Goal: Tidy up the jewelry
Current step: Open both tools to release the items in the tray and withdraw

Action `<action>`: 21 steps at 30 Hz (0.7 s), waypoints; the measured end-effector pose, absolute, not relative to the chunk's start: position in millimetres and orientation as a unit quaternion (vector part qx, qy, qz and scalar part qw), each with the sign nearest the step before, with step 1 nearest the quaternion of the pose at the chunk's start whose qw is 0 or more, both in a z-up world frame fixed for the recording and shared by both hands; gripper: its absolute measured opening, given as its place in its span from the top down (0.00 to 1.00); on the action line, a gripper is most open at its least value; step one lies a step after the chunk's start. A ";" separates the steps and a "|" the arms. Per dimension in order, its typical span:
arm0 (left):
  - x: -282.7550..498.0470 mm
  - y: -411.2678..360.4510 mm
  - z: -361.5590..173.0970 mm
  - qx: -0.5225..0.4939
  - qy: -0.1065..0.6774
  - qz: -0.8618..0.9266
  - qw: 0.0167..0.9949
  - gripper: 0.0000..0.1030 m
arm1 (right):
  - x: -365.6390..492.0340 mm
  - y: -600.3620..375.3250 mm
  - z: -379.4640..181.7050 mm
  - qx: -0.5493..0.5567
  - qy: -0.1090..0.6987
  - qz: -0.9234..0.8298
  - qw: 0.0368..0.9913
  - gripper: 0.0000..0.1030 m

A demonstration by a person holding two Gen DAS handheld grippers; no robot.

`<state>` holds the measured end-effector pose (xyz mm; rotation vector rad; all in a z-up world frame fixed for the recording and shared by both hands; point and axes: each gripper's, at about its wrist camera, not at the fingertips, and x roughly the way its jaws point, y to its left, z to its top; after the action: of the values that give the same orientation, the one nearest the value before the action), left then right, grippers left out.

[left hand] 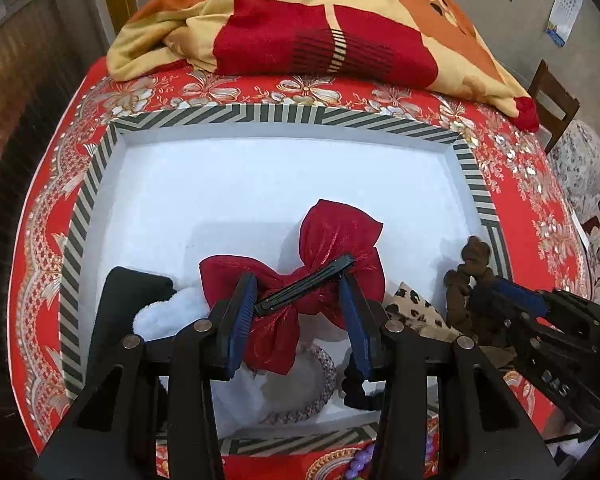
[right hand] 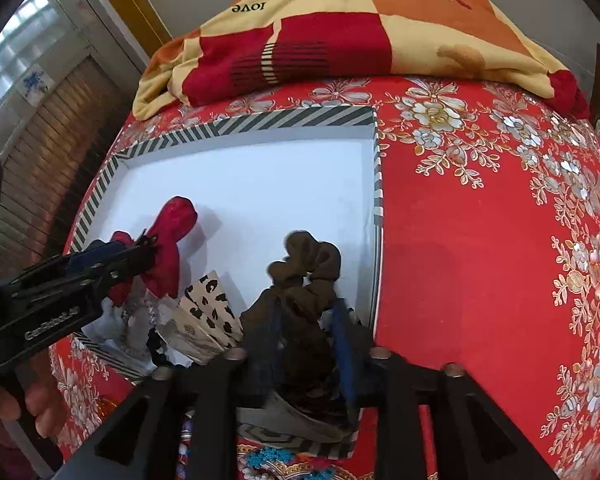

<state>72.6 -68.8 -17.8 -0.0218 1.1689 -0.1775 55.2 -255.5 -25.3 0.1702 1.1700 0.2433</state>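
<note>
Left wrist view shows a red satin bow hair clip point(left hand: 332, 276) lying face down, its black metal clip across the back, between the blue pads of the left gripper point(left hand: 302, 300); the pads press its sides, so the bow appears clamped and held low over the near half of a white tray point(left hand: 260, 184) with a black-and-white striped rim, likely so it can be set down among the pieces already gathered there. To the right, a brown fabric scrunchie point(right hand: 300, 280) sits between the fingers of the right gripper point(right hand: 304, 312) just inside the tray's near right corner; the jaws stand partly apart, and motion blur leaves it unclear whether the pads still press the cloth, so its grasp cannot be told. Around these, the tray's near edge is crowded: a leopard-print cloth piece point(left hand: 416, 308) lies between bow and scrunchie, a white fluffy scrunchie point(left hand: 168, 312) and a black item point(left hand: 132, 300) sit to the left, and a beaded band point(left hand: 312, 396) and a dark scrunchie point(left hand: 356, 384) lie under the bow. The far half of the tray is bare. The tray rests on a red floral cloth point(right hand: 480, 240), with a folded patchwork blanket point(left hand: 320, 28) at the far side. A person's hand point(right hand: 16, 404) holds the left tool. The two grippers work close together, so they could crowd each other.
</note>
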 end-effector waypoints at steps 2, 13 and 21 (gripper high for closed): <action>72.5 -70.1 -17.9 -0.008 0.549 -0.082 0.832 0.58 | 51.5 -256.5 -20.6 0.082 0.543 0.117 0.828 0.58; 46.3 -64.6 8.0 -0.009 0.522 -0.062 0.850 0.40 | 7.0 -262.2 25.0 0.100 0.481 0.130 0.861 0.58; -0.3 -54.1 32.7 -0.015 0.494 -0.033 0.869 0.40 | -25.2 -255.3 42.6 0.090 0.467 0.143 0.868 0.58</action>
<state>-0.3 -54.1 32.7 -0.0316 1.0341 -0.0694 -25.2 -255.3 42.6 0.1891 0.9778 0.2988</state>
